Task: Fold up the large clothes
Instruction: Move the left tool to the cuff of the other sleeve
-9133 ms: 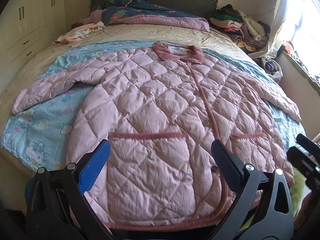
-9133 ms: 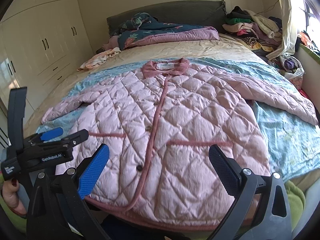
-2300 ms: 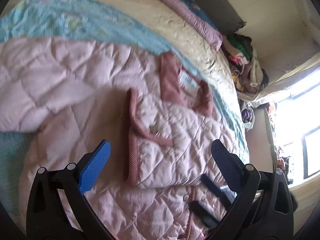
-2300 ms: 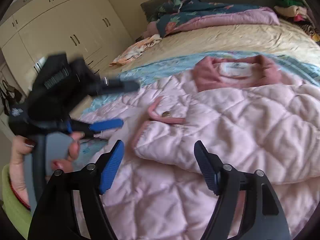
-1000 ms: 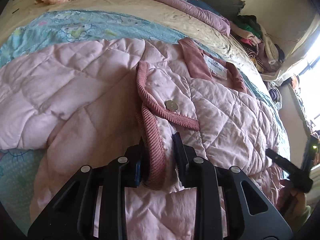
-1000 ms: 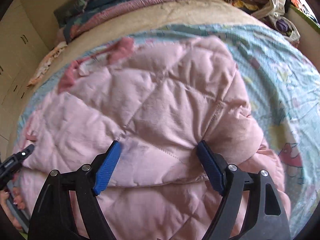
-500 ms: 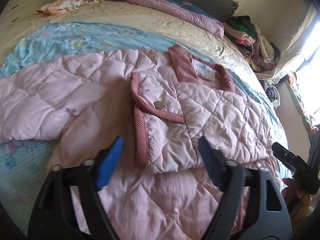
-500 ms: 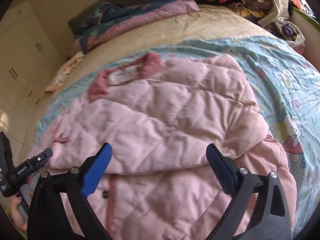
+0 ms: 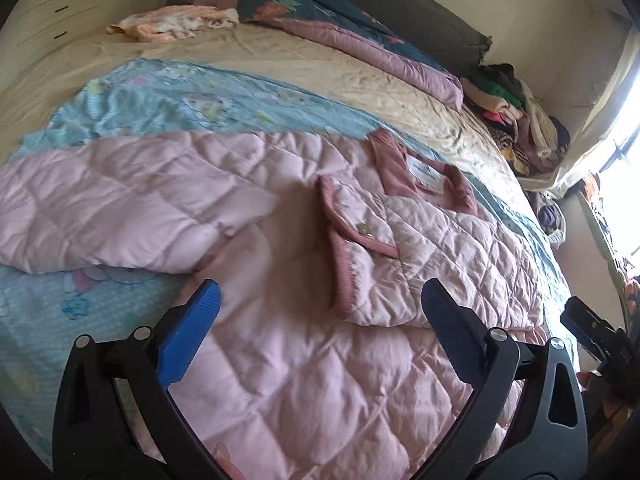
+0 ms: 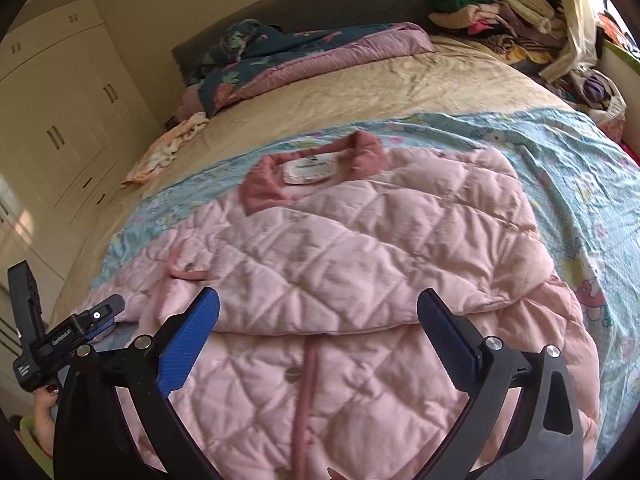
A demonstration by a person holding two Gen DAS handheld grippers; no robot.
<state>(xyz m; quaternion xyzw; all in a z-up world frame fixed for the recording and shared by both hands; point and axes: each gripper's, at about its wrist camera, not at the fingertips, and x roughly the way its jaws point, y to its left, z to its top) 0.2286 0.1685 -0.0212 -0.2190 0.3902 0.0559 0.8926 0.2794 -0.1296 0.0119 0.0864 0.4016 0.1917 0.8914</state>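
Your left gripper (image 9: 320,322) is opening wide, your right gripper (image 10: 318,318) gapes; both empty above the jacket (image 10: 360,272), right sleeve folded across.

My left gripper (image 9: 320,308) hangs angled downward, its jaws opening with nothing between the blue pads (image 9: 188,332). My right gripper (image 10: 318,314) tilts down at much the same slant, jaws spread wide and empty. From the right wrist view I see the left gripper low at the left edge, a hand (image 10: 44,408) wrapped round its handle. From the left wrist view the right gripper shows at the far right edge.
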